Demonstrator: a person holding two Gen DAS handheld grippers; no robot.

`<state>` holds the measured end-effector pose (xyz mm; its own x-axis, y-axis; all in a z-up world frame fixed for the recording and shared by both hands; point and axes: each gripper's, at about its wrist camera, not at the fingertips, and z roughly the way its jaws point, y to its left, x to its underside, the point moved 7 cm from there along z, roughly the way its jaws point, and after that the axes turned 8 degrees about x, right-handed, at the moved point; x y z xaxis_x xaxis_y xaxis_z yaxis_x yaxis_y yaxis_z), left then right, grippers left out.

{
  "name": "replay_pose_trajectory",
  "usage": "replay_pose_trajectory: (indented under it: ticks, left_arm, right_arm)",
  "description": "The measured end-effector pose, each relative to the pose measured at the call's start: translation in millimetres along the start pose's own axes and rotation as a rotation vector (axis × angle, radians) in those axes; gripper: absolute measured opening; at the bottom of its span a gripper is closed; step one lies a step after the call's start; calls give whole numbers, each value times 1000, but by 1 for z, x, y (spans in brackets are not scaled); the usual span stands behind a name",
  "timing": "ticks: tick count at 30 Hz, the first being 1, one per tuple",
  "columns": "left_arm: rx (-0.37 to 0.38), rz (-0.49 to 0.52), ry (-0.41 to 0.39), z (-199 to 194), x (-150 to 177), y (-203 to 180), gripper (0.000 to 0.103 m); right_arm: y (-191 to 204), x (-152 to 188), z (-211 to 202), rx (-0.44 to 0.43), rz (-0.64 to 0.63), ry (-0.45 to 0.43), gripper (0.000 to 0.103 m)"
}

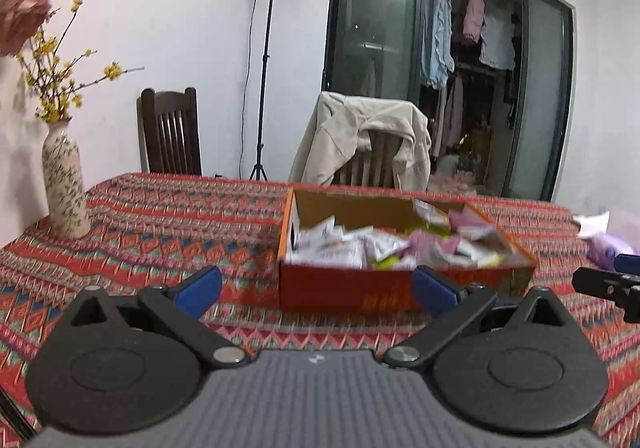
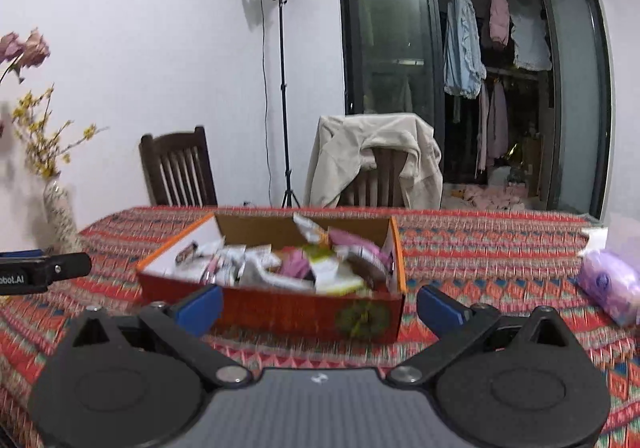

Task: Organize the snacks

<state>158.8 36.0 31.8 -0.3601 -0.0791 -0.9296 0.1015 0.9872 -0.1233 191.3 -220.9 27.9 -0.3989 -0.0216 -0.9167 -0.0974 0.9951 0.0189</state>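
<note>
Motion blur smears the snack packets (image 2: 280,268), so their printing is unreadable; white, pink and green crinkled wrappers lie heaped in the open orange cardboard box (image 2: 304,314) on the woven patterned tablecloth (image 1: 160,215). The left gripper (image 1: 318,288) and right gripper (image 2: 320,306) both gape wide, blue-padded fingers holding nothing.

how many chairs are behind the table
2. A bare dark wooden chair stands at the far left by the wall; another chair at the centre has a beige jacket draped over it. The table may hide others.
</note>
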Motion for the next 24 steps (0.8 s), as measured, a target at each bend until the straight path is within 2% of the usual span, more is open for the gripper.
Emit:
replay_pose_trajectory:
  ticks: [10, 24]
  left_arm:
    - [27, -8, 50, -14, 44, 0, 103]
    - [26, 7, 68, -23, 54, -9, 103]
  right_arm:
    - [0, 54, -10, -18, 0, 109, 103]
    - [-2, 60, -15, -44, 31, 114, 103]
